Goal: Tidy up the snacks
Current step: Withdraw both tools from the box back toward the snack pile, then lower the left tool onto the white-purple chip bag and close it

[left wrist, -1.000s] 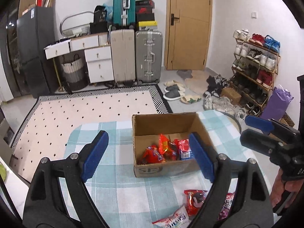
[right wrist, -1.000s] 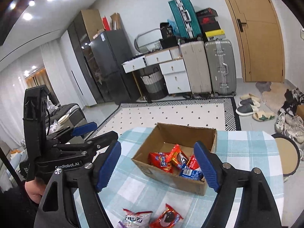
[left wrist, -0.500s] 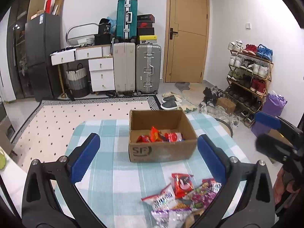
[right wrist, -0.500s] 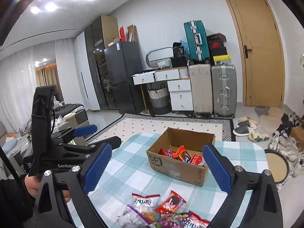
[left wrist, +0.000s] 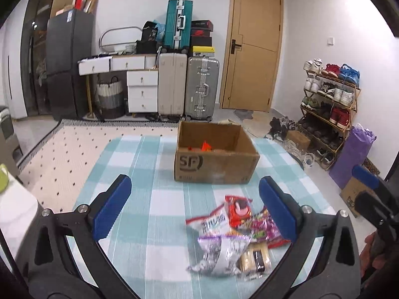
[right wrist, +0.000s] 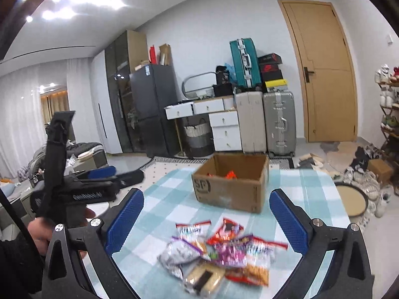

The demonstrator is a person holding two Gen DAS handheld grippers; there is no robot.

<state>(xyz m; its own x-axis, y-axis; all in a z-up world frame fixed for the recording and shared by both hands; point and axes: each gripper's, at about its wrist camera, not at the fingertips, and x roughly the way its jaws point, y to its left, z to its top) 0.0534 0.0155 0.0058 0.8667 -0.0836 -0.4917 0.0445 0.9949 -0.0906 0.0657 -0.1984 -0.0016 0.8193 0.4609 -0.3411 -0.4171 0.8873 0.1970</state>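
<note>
An open cardboard box (left wrist: pixel 214 160) (right wrist: pixel 232 186) stands toward the far side of the checked tablecloth (left wrist: pixel 139 174) (right wrist: pixel 164 199), with red and orange packets (left wrist: pixel 205 147) (right wrist: pixel 230 174) showing over its rim. On the near side lies a loose pile of snack packets (left wrist: pixel 234 234) (right wrist: pixel 219 251). My left gripper (left wrist: pixel 194 186) is open and empty, above the table with the pile near its right finger. My right gripper (right wrist: pixel 207 206) has its jaws opening, with nothing pressed between them and the pile below. Each gripper shows in the other's view (left wrist: pixel 369 189) (right wrist: pixel 94 184).
Beyond the table lie a dotted rug (left wrist: pixel 74 144), white drawers (left wrist: pixel 142 92), suitcases (left wrist: pixel 202 87) and a wooden door (left wrist: pixel 251 49). A shoe rack (left wrist: pixel 329 99) and a purple bag (left wrist: pixel 354 157) stand to the right. A round stool (right wrist: pixel 351 201) sits beside the table.
Both grippers have drawn back from the box toward the table's near side, and their jaws have spread wider. The loose snack pile has come fully into view.
</note>
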